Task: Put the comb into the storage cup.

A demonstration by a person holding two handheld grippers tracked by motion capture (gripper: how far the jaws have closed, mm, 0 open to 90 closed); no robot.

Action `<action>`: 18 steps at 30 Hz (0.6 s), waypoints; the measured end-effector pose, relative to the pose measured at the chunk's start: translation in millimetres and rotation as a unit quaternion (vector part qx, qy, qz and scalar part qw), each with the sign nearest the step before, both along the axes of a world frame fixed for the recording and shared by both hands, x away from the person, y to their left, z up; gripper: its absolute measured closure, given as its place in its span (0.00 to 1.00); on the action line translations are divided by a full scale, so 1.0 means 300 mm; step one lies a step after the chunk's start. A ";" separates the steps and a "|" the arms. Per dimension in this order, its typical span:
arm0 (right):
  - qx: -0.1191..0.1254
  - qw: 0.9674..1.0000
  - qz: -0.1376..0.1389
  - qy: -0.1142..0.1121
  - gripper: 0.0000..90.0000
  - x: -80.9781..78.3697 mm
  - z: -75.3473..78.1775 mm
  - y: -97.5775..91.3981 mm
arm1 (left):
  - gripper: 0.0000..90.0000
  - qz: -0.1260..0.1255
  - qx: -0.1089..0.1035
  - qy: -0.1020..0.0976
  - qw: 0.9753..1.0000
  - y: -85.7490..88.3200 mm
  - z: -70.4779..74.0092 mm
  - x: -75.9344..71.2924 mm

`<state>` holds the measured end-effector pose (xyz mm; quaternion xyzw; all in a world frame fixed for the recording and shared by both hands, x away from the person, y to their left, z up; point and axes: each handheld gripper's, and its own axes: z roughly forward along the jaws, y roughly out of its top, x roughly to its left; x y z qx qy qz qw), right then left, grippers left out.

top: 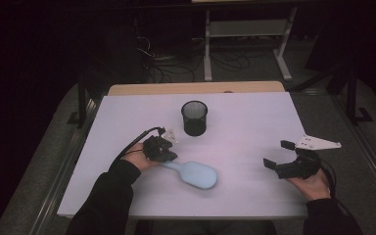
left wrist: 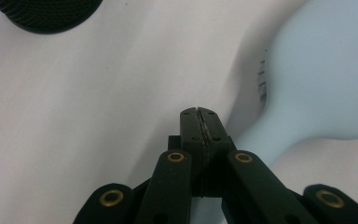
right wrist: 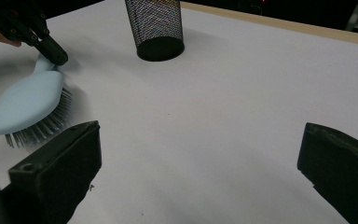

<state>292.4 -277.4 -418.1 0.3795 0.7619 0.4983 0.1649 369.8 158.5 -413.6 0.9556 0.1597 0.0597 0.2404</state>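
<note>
High view first: a light-blue hairbrush (top: 196, 174) lies on the white table (top: 254, 112) near the person's side, left of centre, its handle pointing toward the left gripper (top: 169, 157) and its broad head toward the middle of the near edge; the left hand (top: 139, 157) holds that gripper low over the handle end, and its jaws are clenched on the handle, the tips meeting flat against each other in the left gripper view with the pale handle running out from beside and beneath them (left wrist: 307, 93); from the right gripper view the same black tips sit pressed on the narrow end of the handle, and the brush head tilts so that its bristles show along the underside, some touching the table, the handle end raised slightly; a black mesh cup (top: 194, 117) stands upright farther back, near the table's middle, well apart from the brush and open at the top; the right gripper (top: 277, 154) is held in the right hand (top: 315, 185) at the table's right side, near the near edge, well apart from brush and cup; its two jaws stand wide and released, with bare table between them; a grey three-cornered plate sits on top of it; both sleeves are dark, entering from the bottom.
</note>
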 end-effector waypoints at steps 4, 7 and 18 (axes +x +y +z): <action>0.000 1.000 0.000 0.000 0.00 0.001 0.000 0.000 | 1.00 -0.002 0.002 0.002 1.000 0.005 0.001 -0.006; 0.001 1.000 0.000 0.001 0.00 0.000 0.000 0.001 | 1.00 -0.004 0.005 0.004 1.000 0.005 0.001 -0.014; 0.000 1.000 0.000 0.001 0.00 0.000 0.000 0.002 | 1.00 -0.009 0.004 0.006 1.000 0.027 0.000 -0.047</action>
